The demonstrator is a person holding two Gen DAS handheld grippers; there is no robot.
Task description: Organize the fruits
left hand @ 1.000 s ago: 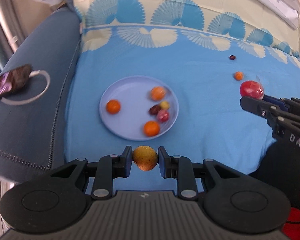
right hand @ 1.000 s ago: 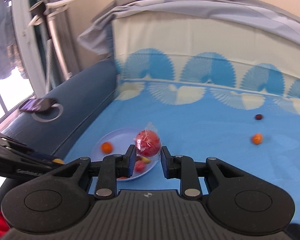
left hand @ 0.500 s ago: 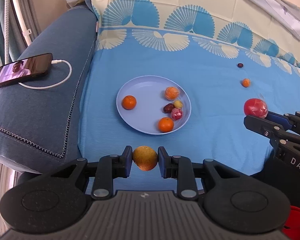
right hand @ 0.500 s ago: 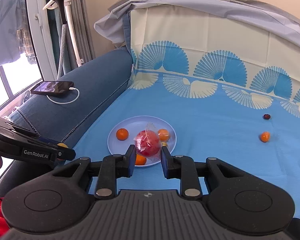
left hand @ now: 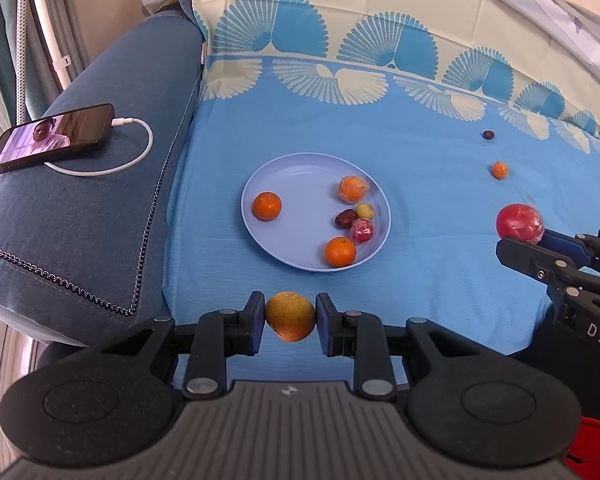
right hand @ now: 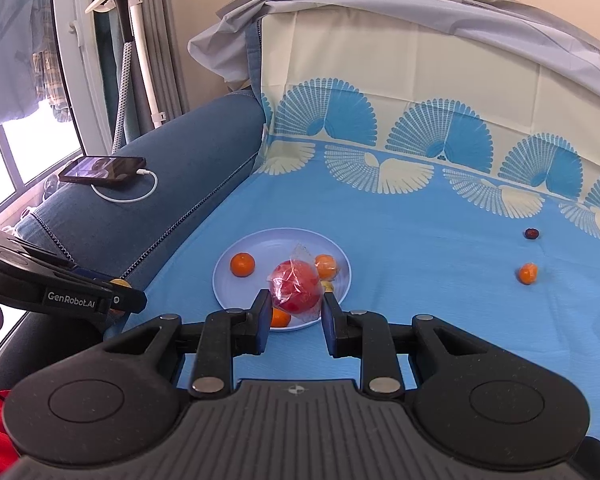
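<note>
The left gripper (left hand: 290,317) is clamped on a yellow-orange fruit (left hand: 290,316), both pads pressed against its sides, held above the near edge of the blue cloth (left hand: 420,200) at 6 o'clock from the plate (left hand: 300,184); the right gripper (right hand: 294,306) is clamped on a red fruit in clear wrap (right hand: 296,288), which hangs over the near rim of the plate in the right wrist view and, seen from the left wrist, sits at 3 o'clock from the plate, well apart from it; the plate lies on the cloth and holds a tangerine (left hand: 267,206) alone at 9 o'clock, a wrapped tangerine (left hand: 352,189) at 1 o'clock, a small yellow fruit (left hand: 365,211), a dark date (left hand: 345,218) and a small wrapped red fruit (left hand: 362,231) bunched near 3 o'clock, and another tangerine (left hand: 340,252) at 5 o'clock; off the plate at 2 o'clock a small orange fruit (left hand: 499,169) and a dark berry (left hand: 488,135) lie on the cloth, near one another; on the sofa arm (left hand: 80,208) at 10 o'clock a phone (left hand: 52,138) rests with a white cable (left hand: 140,152) plugged in.
</note>
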